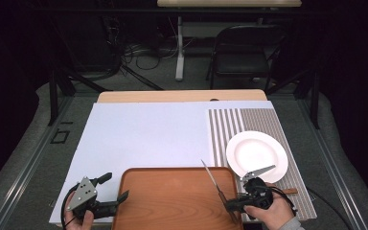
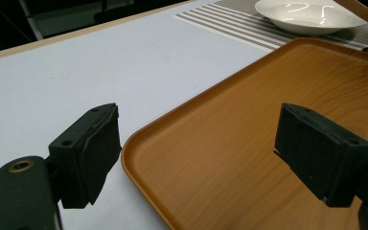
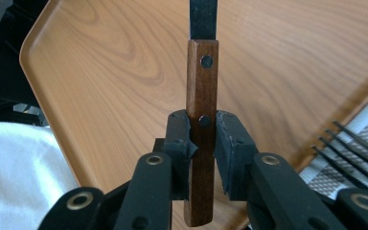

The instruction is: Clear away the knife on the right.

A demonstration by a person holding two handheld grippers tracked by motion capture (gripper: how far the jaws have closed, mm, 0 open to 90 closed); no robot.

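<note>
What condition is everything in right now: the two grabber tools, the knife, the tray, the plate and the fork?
left gripper: open, holding nothing, jaws either side of the tray's corner edge.
right gripper: shut on the knife's wooden handle.
knife: gripped, held over the tray, blade pointing away.
tray: flat on the table, nothing lying in it.
plate: upright on the striped mat, bare.
fork: lying on the mat, untouched.

A dim lab or studio: black curtains, floor cables [image 1: 139, 55], folding chair [image 1: 247, 50], taped test table [image 1: 139, 134].
</note>
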